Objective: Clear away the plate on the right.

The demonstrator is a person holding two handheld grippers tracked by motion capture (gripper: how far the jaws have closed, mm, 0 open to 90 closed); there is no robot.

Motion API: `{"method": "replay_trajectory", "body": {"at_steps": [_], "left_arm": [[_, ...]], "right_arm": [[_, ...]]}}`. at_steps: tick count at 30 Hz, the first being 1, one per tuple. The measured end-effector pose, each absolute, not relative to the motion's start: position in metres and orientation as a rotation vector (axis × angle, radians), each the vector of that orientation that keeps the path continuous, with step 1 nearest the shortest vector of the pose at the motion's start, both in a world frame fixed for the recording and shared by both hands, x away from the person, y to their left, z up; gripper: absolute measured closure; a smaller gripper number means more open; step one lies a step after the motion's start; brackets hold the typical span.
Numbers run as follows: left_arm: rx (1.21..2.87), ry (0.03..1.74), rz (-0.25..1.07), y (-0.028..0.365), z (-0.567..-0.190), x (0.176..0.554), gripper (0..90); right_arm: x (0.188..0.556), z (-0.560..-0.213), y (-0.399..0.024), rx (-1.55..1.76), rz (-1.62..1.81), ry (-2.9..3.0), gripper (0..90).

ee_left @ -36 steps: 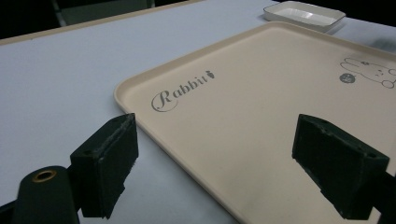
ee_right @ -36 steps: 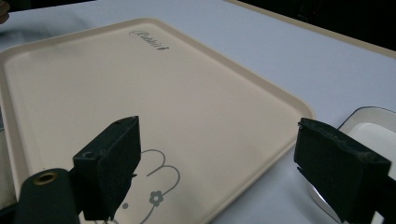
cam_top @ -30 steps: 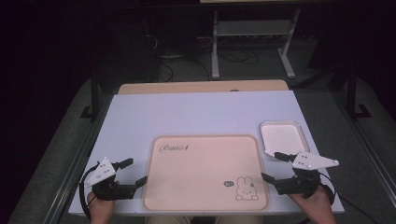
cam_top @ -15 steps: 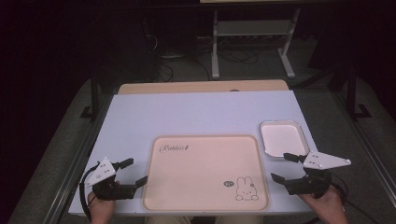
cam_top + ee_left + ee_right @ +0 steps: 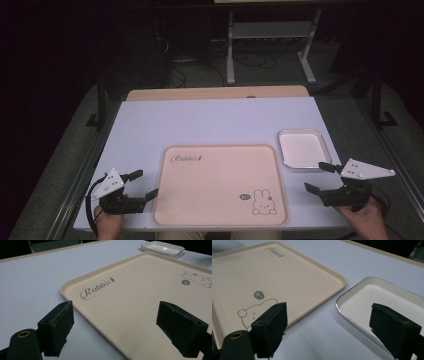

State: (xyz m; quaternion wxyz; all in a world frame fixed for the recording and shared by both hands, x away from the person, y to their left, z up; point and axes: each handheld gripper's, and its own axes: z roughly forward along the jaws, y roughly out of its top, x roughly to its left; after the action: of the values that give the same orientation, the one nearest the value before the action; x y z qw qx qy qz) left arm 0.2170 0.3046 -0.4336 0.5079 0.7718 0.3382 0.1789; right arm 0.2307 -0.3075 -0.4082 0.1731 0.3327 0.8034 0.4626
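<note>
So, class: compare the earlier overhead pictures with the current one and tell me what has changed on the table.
The right claw has drifted rightward, away from the beige rabbit tray, and now sits just below the small white dish, open and holding nothing. The left claw stays open at the tray's left edge. Tray and dish have not moved; nothing was taken hold of or let go.

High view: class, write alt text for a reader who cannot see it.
A beige rabbit tray lies on a pale table, a small white dish beside its right edge. Open left tongs and right tongs flank the tray, holding nothing.
</note>
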Motion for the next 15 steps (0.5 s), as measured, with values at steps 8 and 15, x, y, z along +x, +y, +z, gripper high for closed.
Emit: {"method": "replay_trajectory", "body": {"at_steps": [8, 15], "left_arm": [[1.858, 0.817, 0.432, 0.305, -0.433, 0.217, 14.0], [1.854, 0.819, 0.432, 0.305, -0.433, 0.217, 14.0]], "right_arm": [[0.237, -0.405, -0.327, 0.991, 1.280, 2.250, 14.5], [0.248, -0.399, -0.346, 1.039, 1.221, 2.234, 14.8]]}}
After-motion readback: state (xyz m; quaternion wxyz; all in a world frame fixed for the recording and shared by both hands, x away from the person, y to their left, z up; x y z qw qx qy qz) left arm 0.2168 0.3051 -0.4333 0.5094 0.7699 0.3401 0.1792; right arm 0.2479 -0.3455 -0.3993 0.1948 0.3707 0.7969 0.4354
